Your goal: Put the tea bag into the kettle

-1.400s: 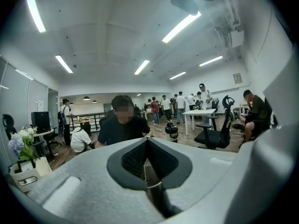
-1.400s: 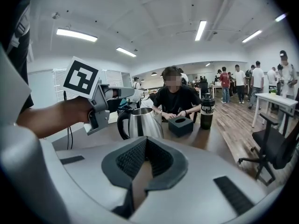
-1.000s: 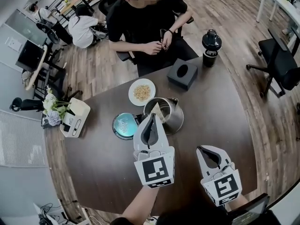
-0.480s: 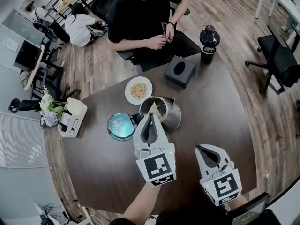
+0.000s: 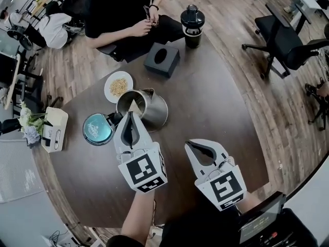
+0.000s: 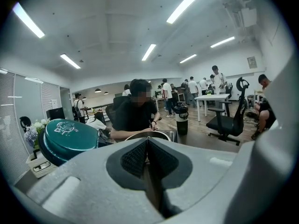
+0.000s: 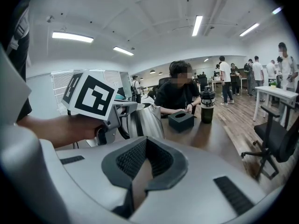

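The steel kettle (image 5: 149,107) stands open-topped on the dark round table (image 5: 205,96); its rim (image 6: 148,134) shows just past my left jaws. My left gripper (image 5: 130,114) hangs over the kettle's near rim, shut on the pale triangular tea bag (image 5: 134,106), which sticks out over the opening. In the left gripper view my left gripper (image 6: 147,146) has its pads pressed together, and the bag itself is hidden. My right gripper (image 5: 192,144) is held shut and empty to the right of the kettle (image 7: 145,120), nearer the table's front edge.
The teal kettle lid (image 5: 97,129) lies left of the kettle. Behind it are a white plate of nuts (image 5: 119,86), a black tissue box (image 5: 161,59) and a black bottle (image 5: 192,18). A person (image 5: 121,9) sits at the far side. Flowers (image 5: 28,122) stand far left.
The head view has swung, so table and kettle now sit further left and up. My left gripper stays over the kettle's near rim with the tea bag. The right gripper has not shifted relative to it.
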The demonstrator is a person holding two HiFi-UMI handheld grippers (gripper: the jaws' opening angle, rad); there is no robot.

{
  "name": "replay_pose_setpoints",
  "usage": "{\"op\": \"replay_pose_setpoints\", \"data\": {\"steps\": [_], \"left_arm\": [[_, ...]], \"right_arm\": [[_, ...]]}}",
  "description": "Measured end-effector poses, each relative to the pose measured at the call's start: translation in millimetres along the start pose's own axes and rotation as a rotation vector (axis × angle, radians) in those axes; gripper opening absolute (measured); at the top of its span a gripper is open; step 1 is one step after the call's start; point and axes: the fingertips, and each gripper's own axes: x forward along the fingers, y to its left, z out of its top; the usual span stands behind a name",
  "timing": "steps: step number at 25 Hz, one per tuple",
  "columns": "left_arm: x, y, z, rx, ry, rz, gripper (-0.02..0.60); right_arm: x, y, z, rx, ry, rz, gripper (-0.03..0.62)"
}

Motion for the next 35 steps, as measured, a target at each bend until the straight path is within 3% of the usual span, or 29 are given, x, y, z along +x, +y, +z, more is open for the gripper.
{"op": "replay_pose_setpoints", "data": {"steps": [16, 20, 27, 35], "left_arm": [[-9.7, -8.5, -0.5, 0.026, 0.012, -0.001, 0.008], [-25.0, -7.3, 12.9, 0.035, -0.019, 0.006, 0.008], [-76.3, -21.2, 36.9, 0.038, -0.071, 0.001, 0.008], [-173.4, -43.0, 56.6, 0.083, -0.135, 0.047, 0.008]], "right_arm": [[-23.5, -0.3, 6.4, -0.002, -0.031, -0.010, 0.002], [-31.6, 3.0, 10.9, -0.017, -0.050, -0.001, 0.002], [-58.2, 1.5, 24.4, -0.037, -0.097, 0.018, 0.002], [-110.2, 2.2, 31.0, -0.066, -0.152, 0.046, 0.002]]}}
